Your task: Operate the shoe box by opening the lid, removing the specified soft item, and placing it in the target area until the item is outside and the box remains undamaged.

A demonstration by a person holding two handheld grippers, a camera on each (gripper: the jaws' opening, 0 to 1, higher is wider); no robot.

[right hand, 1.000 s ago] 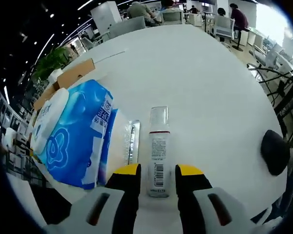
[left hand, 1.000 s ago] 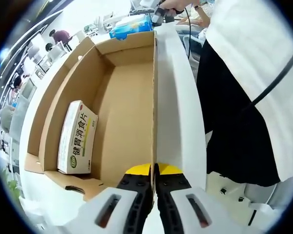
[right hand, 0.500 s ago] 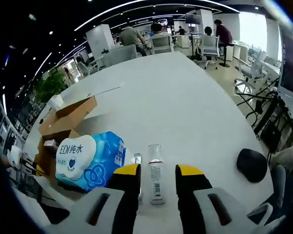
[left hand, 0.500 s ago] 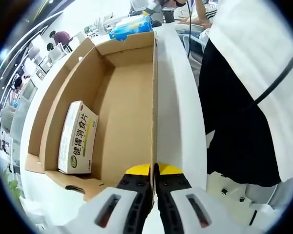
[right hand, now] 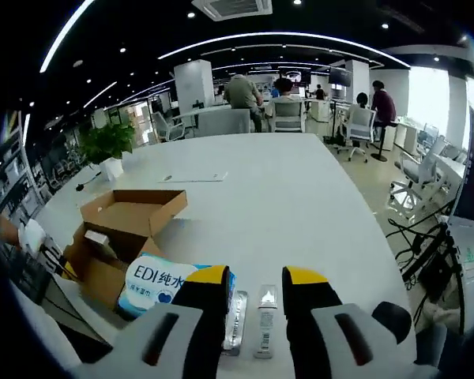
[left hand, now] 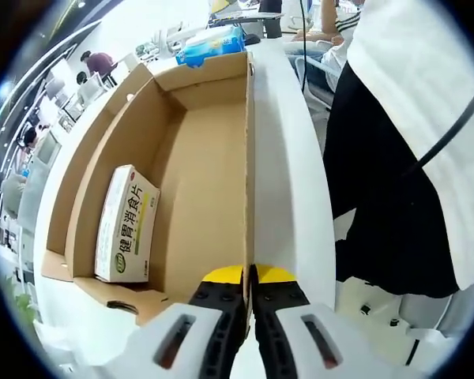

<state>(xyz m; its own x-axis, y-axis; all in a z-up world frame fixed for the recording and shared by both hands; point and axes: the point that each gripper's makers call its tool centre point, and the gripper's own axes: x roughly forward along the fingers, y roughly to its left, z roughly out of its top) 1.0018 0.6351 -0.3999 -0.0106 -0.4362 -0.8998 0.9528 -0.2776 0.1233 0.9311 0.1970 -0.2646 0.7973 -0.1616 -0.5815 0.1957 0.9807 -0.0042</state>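
Observation:
The open cardboard shoe box lies on the white table. Inside it, a white and green medicine carton rests against the left wall. My left gripper is shut on the top edge of the box's right wall. Beyond the box's far end lies the blue soft wipes pack. My right gripper hangs open, high above the table. Below it lie the wipes pack, a clear bottle and a blister strip. The shoe box sits to the pack's left.
A person in a white top and black trousers stands close to the table's right edge. A black rounded object lies on the table right of the bottle. Office chairs and seated people are at the table's far end.
My right gripper has risen well above the table, still open, so the pack, bottle and box look smaller. The left gripper keeps its hold on the box wall.

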